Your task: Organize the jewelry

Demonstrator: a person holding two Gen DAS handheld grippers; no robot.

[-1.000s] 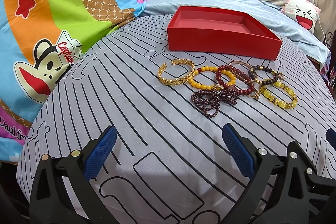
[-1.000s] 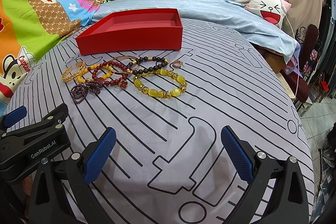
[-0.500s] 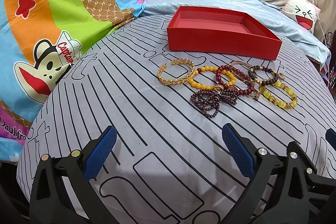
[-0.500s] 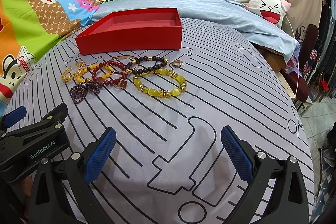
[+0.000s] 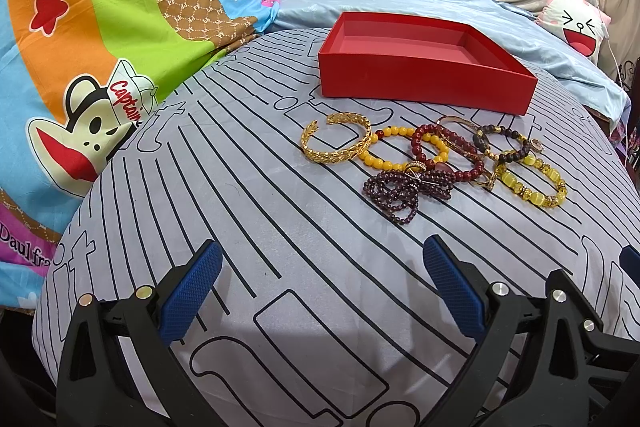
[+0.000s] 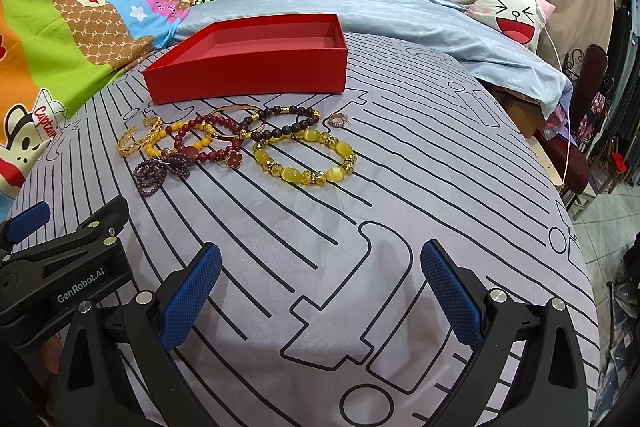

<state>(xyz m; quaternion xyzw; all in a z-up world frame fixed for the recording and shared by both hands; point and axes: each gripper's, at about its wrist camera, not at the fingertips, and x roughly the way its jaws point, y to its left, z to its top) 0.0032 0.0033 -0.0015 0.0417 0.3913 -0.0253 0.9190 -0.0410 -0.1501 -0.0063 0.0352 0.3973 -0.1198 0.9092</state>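
Red box point(image 5: 424, 75) open-topped, set on the grey line-patterned sheet point(image 5: 240, 211) at the far side of the jewelry; interior bare, nothing inside.

Jewelry laid loose on the sheet just near of the box, none in it. Left to right: gold leaf cuff point(image 5: 336, 143), yellow bead bracelet point(image 5: 384, 159), dark red bead bracelet point(image 5: 440, 155), dark brown bead bracelet point(image 6: 280, 125), large yellow cat's-eye bracelet point(image 6: 306, 159). Purple bead strand point(image 5: 400, 191) bunched at the near edge of the group, touching the red and yellow ones. Thin gold bangle point(image 6: 236, 109) lying under the red and brown bracelets. Small ring point(image 6: 338, 120) alone at the right end, just beside the brown bracelet. Several bracelets overlapping.

Writing: "GenRobot.AI" on the body of the left gripper as seen in the right wrist view. "Captain" on a cartoon cap printed on the bright blanket point(image 5: 100, 27) at far left; "Daul fra..." cut off at the blanket's lower edge.

Left gripper point(image 5: 324, 287) low over the near sheet, jaws spread wide, holding nothing. Right gripper point(image 6: 320, 287) likewise, jaws spread wide, holding nothing, well apart from the jewelry.
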